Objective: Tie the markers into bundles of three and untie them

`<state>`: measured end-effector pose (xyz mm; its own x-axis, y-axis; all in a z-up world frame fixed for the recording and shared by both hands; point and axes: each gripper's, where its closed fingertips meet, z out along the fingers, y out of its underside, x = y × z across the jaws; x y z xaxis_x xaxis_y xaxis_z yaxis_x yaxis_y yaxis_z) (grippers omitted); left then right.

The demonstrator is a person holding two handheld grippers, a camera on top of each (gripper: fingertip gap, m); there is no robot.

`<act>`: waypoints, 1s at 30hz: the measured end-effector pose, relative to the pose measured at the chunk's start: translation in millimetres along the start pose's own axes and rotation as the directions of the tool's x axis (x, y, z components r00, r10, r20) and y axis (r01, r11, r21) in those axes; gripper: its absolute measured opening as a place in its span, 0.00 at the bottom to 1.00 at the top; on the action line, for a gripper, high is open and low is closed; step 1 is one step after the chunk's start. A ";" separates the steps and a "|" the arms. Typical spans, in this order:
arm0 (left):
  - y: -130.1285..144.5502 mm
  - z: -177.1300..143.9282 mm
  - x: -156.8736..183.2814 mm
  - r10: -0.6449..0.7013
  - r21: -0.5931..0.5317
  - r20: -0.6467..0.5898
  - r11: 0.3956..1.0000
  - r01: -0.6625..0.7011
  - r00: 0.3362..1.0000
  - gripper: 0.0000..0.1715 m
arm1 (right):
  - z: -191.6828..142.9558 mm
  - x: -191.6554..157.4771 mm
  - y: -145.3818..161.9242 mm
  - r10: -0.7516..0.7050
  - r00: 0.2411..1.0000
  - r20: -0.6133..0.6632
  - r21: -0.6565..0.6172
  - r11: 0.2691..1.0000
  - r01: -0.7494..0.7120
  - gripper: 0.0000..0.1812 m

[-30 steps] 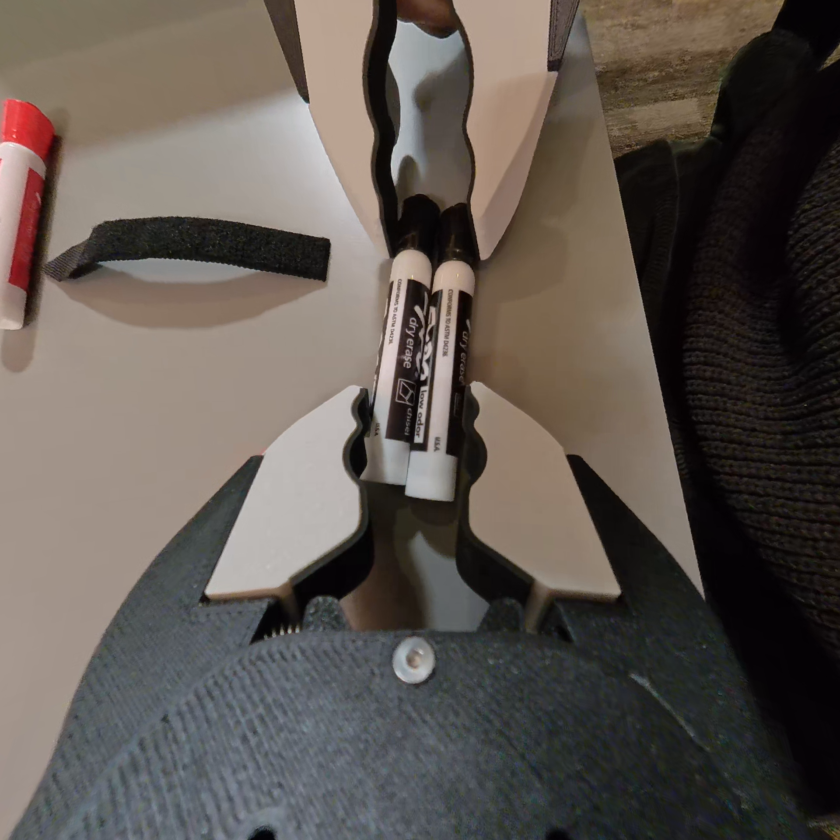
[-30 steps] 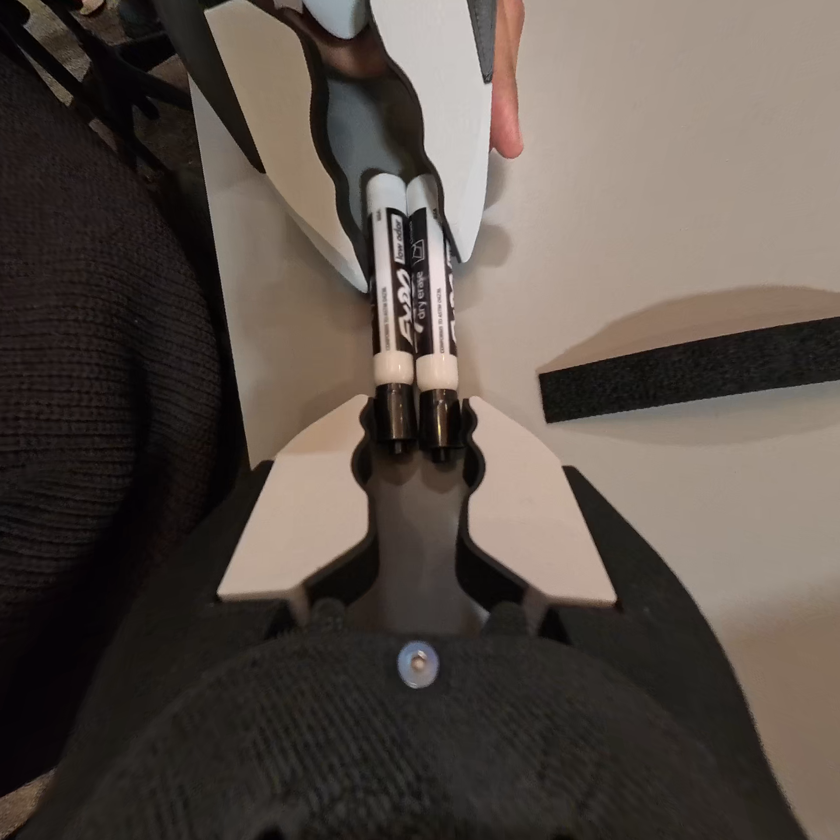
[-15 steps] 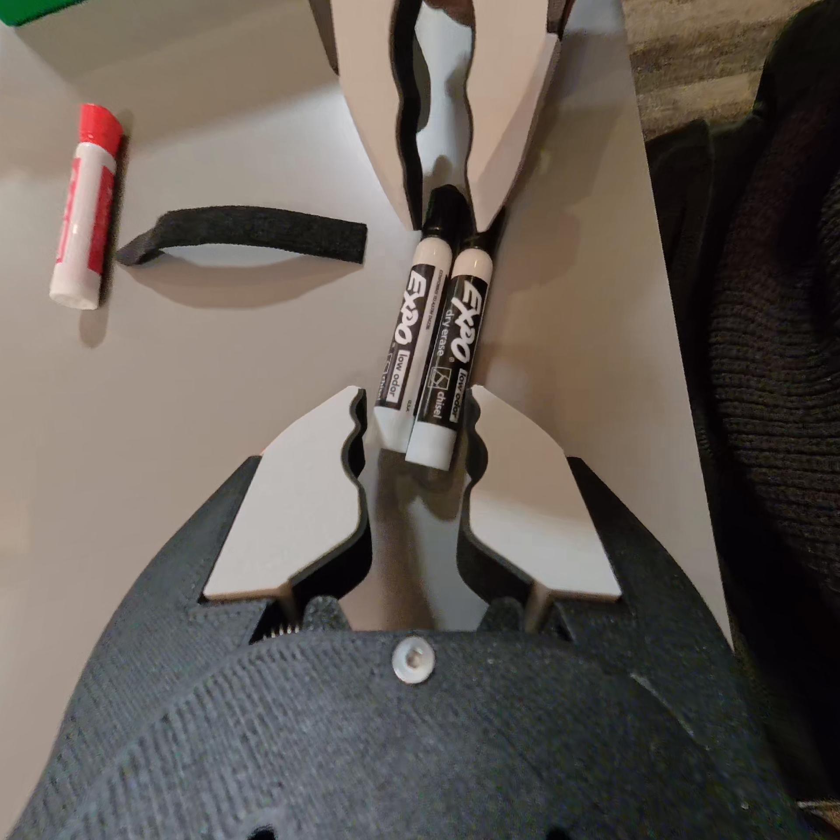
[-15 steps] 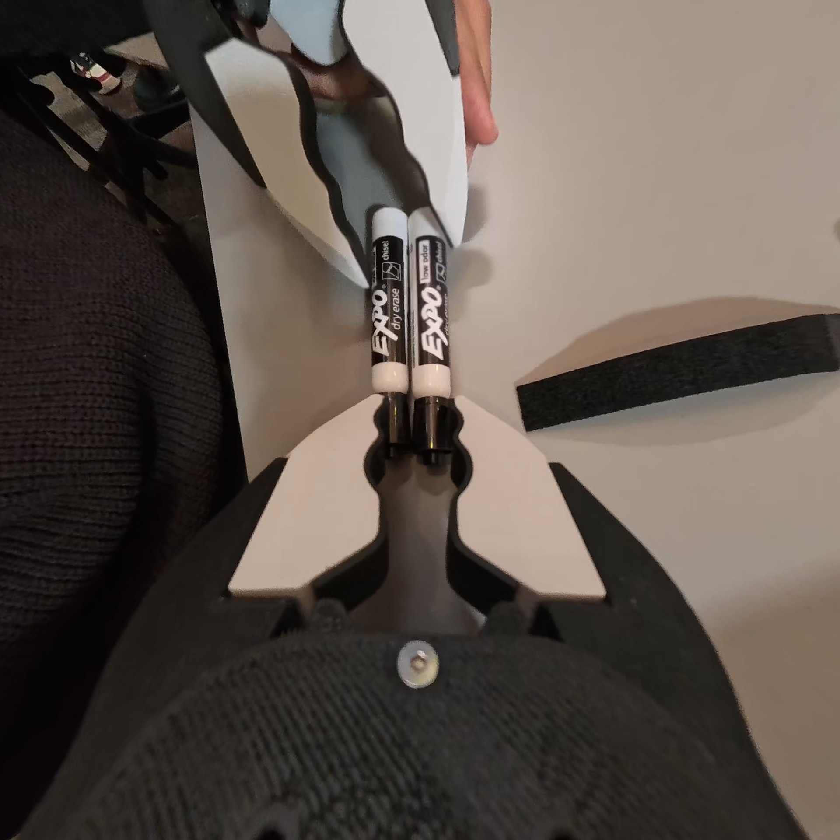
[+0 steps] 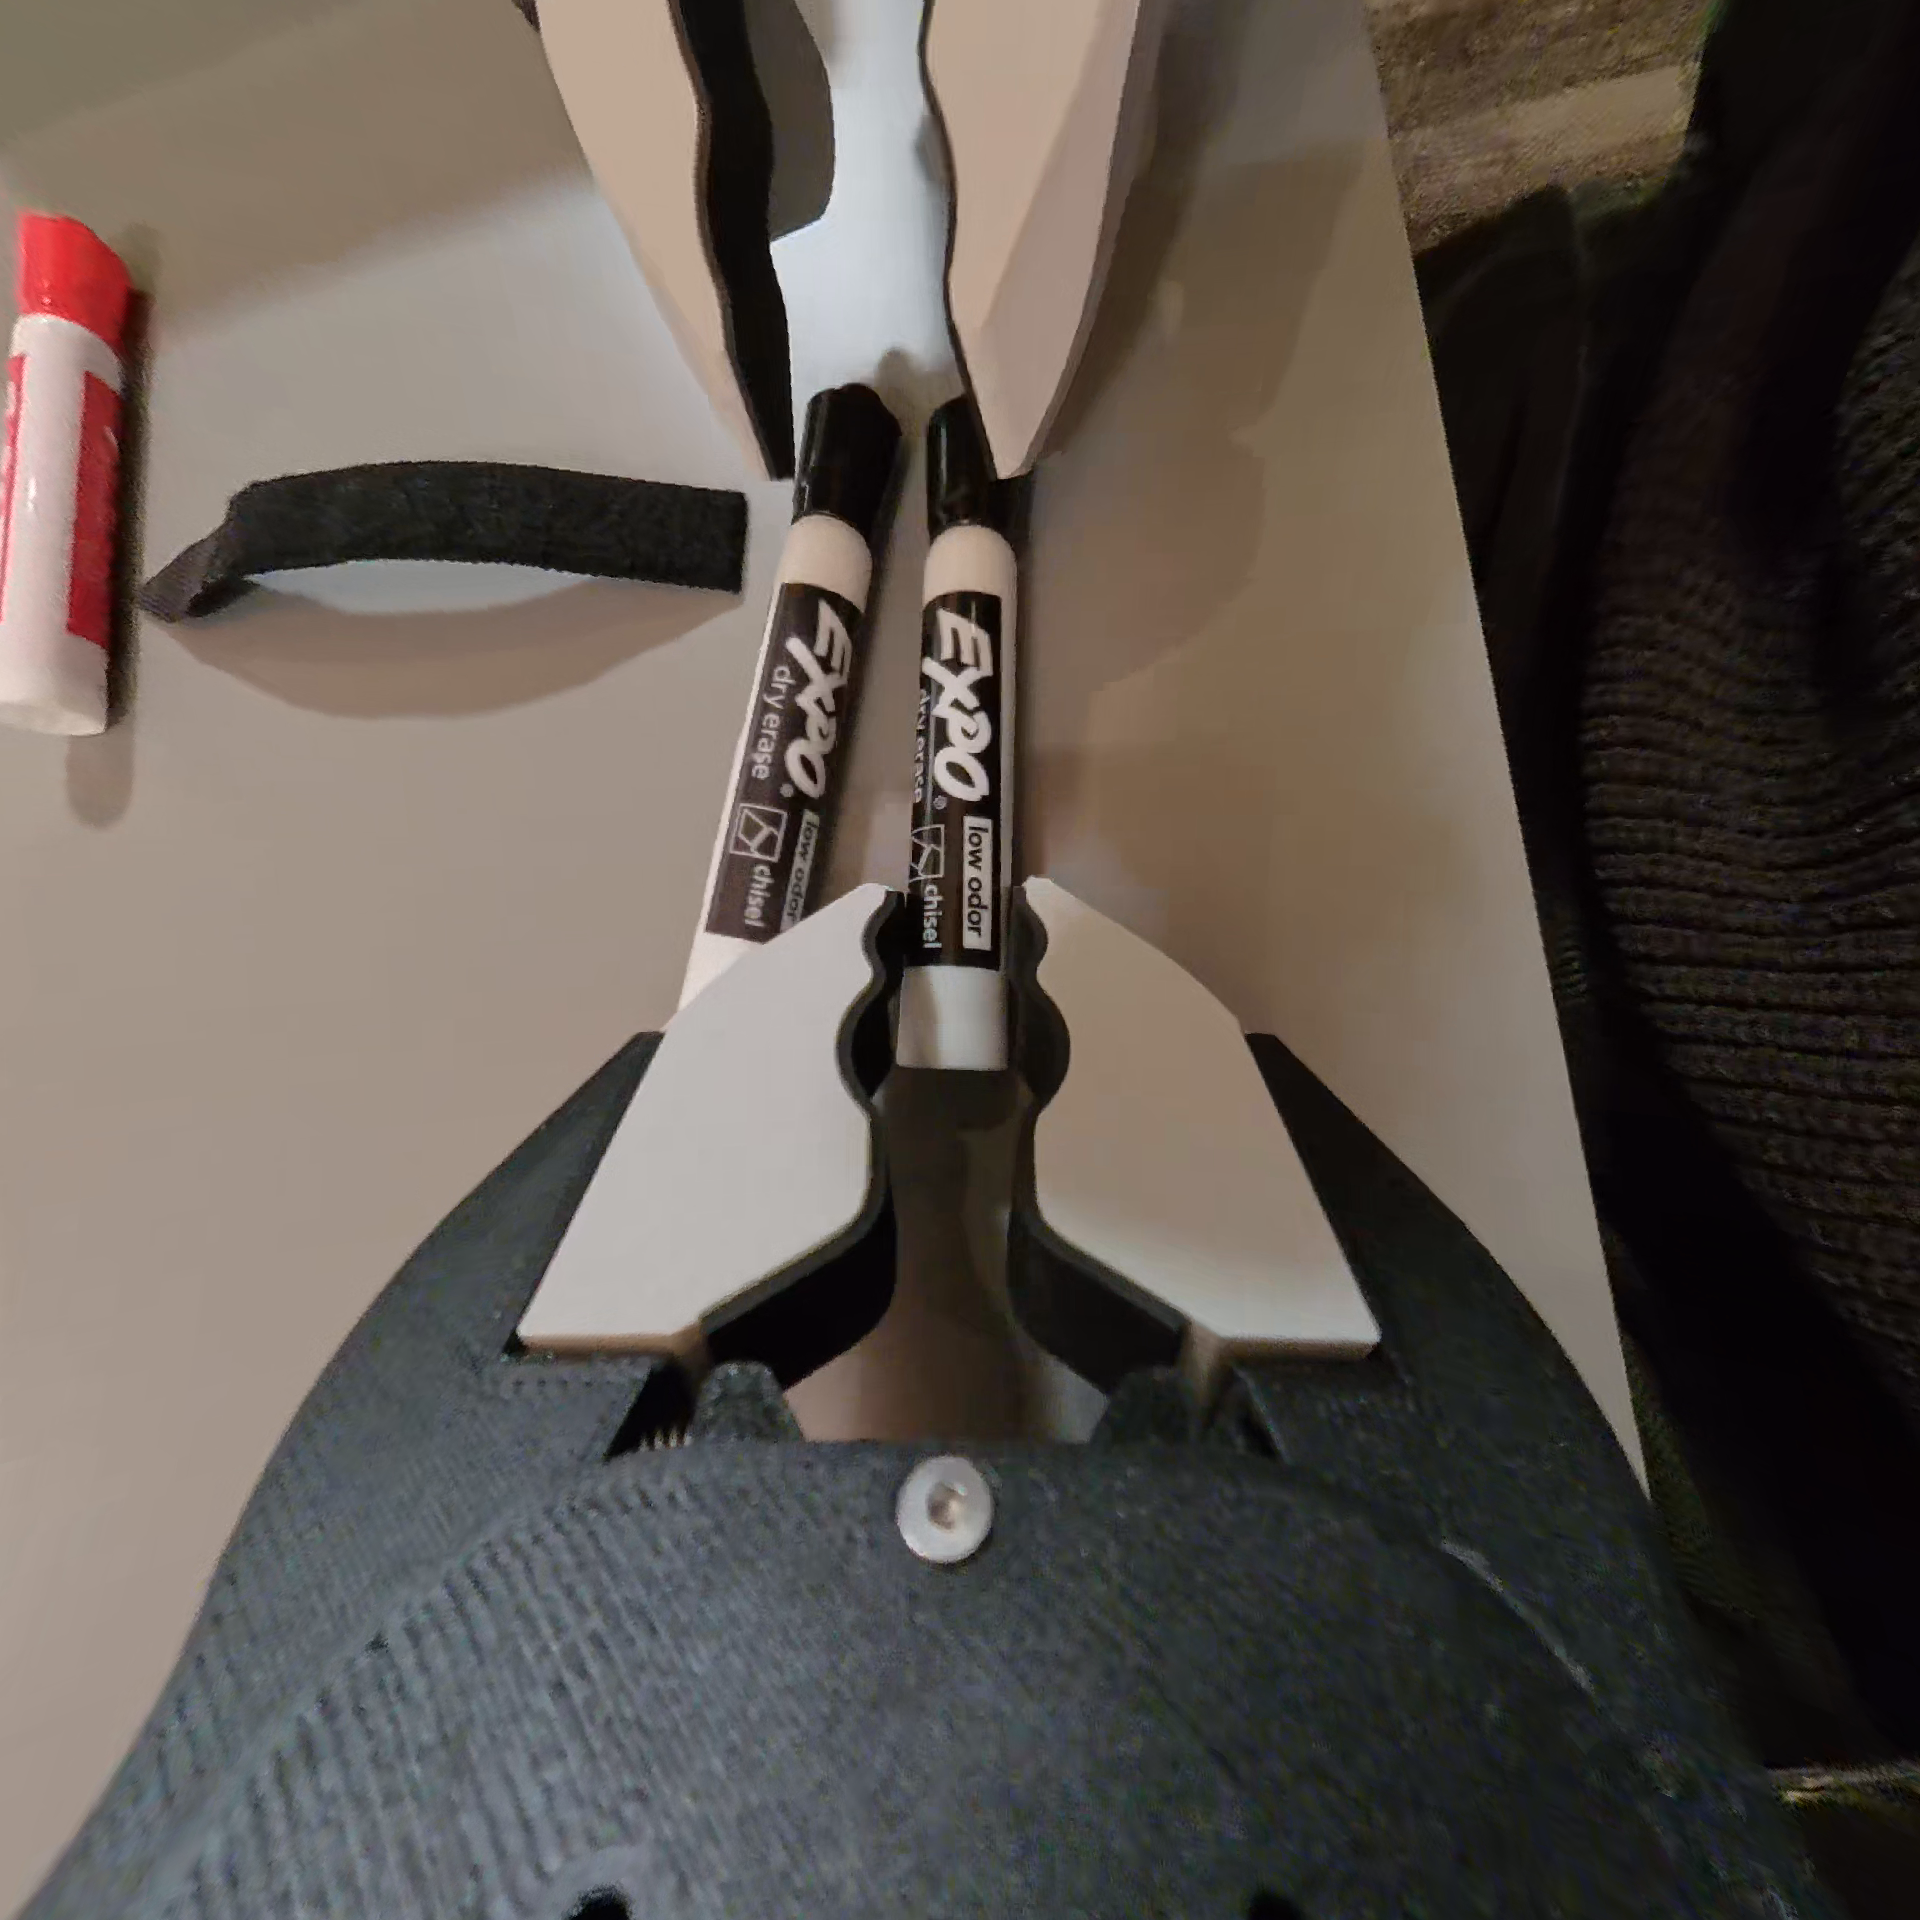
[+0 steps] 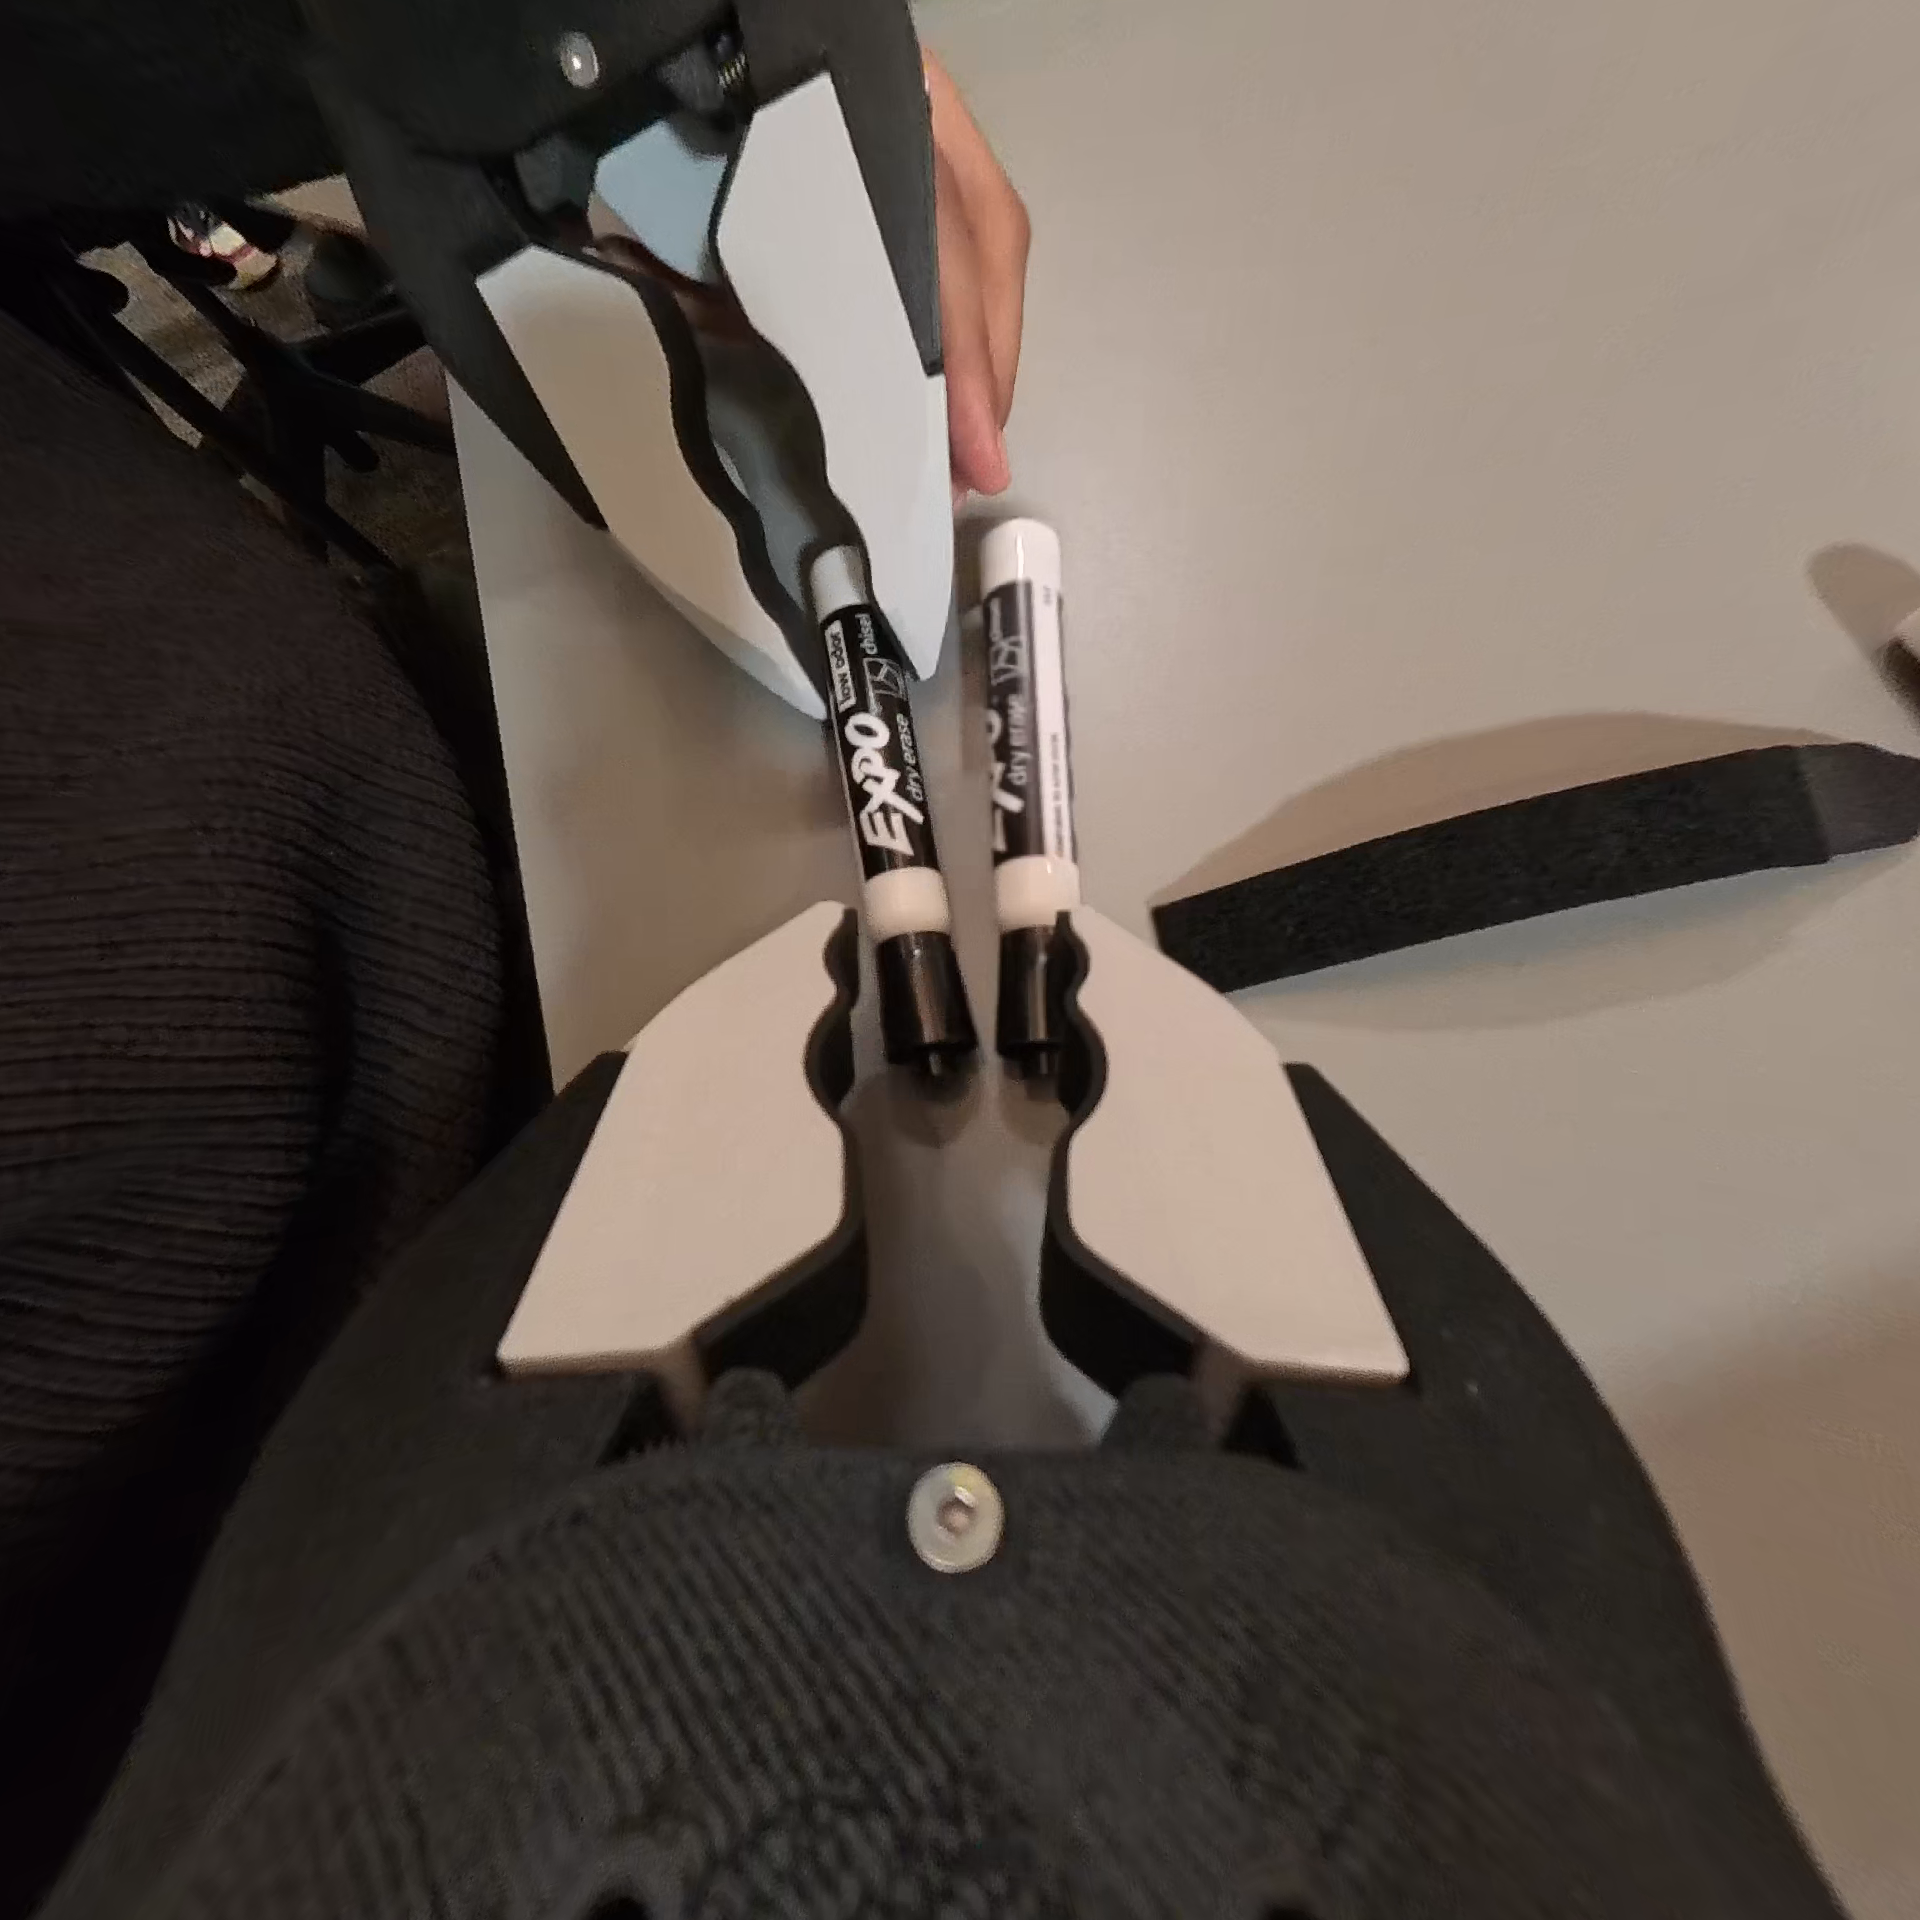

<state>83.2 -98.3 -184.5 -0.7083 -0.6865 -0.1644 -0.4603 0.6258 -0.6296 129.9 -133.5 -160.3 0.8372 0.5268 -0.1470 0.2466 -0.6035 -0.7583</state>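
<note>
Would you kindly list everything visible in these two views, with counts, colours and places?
Black markers: two, white barrels with black caps, side by side on the table between the grippers.
Red marker: one, white with red cap, far left.
Strap: one, black, lying curved beside the markers.
Table: one, white.
Dark knit clothing: at the table edge.
Left hand-held gripper: closed on one black marker's tail end.
Right hand-held gripper: open around both caps.
Hand: behind the left gripper.
</note>
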 end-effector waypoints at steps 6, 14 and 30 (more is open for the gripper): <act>-32.0 -27.7 -17.6 -0.168 0.243 -0.050 0.954 0.175 0.985 0.12 | -33.0 10.2 -45.5 0.061 0.998 -0.006 0.308 0.950 -0.057 0.27; -65.5 -73.7 -65.8 -0.412 0.591 -0.023 0.729 0.345 0.911 0.11 | -117.4 27.8 -101.7 0.211 0.976 0.056 0.765 0.619 -0.178 0.44; -46.3 -53.6 -62.1 -0.445 0.357 0.100 0.851 0.385 0.890 0.19 | -103.3 46.9 -106.9 0.455 0.840 0.297 0.821 0.328 -0.468 0.38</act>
<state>119.8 -64.8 -104.4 -0.3722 -0.9263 0.0581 -0.4738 0.1358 -0.8701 193.2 -106.1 -20.6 0.6702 0.3454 -0.6569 -0.7115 0.0470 -0.7012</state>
